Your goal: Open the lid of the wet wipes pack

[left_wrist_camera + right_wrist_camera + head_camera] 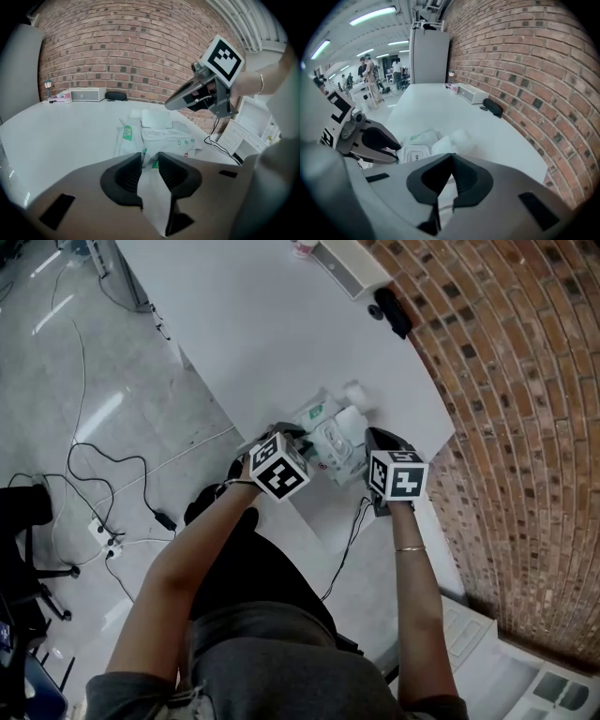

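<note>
The wet wipes pack (323,427), white with green print, lies near the corner of the white table (262,324). My left gripper (150,171) is shut on the pack's (161,136) near end flap, which runs between its pads. My right gripper (453,154) comes in from the right with its jaws shut. In the left gripper view its tip (166,107) meets the top edge of the white lid (157,118), which stands raised off the pack. In the right gripper view the lid (440,146) sits just beyond the shut jaws, with the left gripper (396,149) opposite.
A small white round object (354,390) lies just behind the pack. A white box (352,263) and a black object (392,310) sit at the table's far end by the brick wall (506,381). Cables (103,474) trail over the floor on the left.
</note>
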